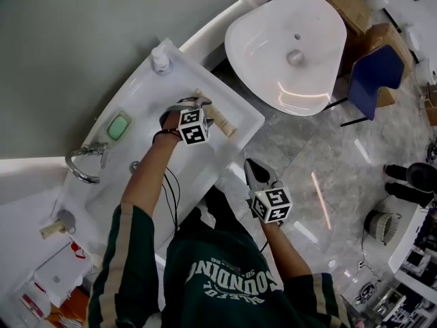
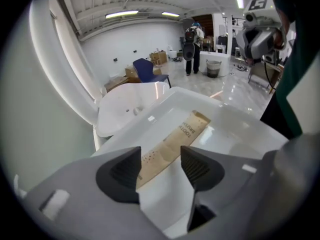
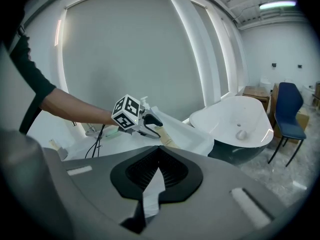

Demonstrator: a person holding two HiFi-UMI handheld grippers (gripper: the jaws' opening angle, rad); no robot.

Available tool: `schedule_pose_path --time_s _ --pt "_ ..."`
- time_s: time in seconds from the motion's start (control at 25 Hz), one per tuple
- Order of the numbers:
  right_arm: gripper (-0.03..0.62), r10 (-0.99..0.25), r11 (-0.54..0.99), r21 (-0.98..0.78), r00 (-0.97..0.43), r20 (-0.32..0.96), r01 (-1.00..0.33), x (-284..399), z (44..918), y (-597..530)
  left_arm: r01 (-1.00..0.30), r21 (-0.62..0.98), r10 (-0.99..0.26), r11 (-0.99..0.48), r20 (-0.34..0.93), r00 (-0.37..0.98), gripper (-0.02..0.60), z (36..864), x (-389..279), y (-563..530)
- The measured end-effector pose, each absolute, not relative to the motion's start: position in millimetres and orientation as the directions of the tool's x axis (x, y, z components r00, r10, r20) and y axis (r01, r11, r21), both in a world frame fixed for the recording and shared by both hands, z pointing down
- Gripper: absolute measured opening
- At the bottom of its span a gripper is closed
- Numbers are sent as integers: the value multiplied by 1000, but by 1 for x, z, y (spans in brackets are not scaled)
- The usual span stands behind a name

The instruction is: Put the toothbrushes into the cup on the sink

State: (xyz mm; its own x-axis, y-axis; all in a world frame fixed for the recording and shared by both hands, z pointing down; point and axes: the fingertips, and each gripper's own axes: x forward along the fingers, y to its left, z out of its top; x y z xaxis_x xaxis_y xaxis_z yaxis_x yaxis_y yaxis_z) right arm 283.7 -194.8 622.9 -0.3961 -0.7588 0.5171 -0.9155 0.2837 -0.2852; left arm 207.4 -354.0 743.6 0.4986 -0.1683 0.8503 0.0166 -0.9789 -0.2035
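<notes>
A brown paper toothbrush packet point(image 1: 224, 123) lies flat on the white sink counter point(image 1: 179, 74) near its far right corner. My left gripper point(image 1: 194, 105) points steeply down over the packet's near end. Its jaws are open, and in the left gripper view the packet point(image 2: 172, 145) runs away between the two pads without touching either; left gripper point(image 2: 160, 166). My right gripper point(image 1: 258, 173) hangs off the counter's front edge over the floor, shut and empty point(image 3: 159, 151). A small cup point(image 1: 60, 223) with a pale stick in it stands at the counter's left end.
A green soap bar point(image 1: 119, 126), a chrome faucet point(image 1: 83, 164) and a pump bottle point(image 1: 160, 60) sit along the counter's wall side. A white bathtub point(image 1: 290, 43) and a blue chair point(image 1: 375, 77) stand beyond the right end. Boxes lie at lower left.
</notes>
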Motion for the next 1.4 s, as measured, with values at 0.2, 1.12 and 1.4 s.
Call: schedule_pose_path --time_s 0.2,1.12,1.4 --pt "3 -762 245 -283 -365 536 -927 300 626 -187 135 -155 -77 -979 884 461 270 757 219 -348" --pt "3 -758 314 -295 -425 494 -902 288 610 -203 -100 -119 -153 -988 851 503 75 725 188 -327" --pt "3 -737 409 -284 -498 458 -867 264 593 -215 -322 -99 -273 -941 783 559 75 684 154 -313"
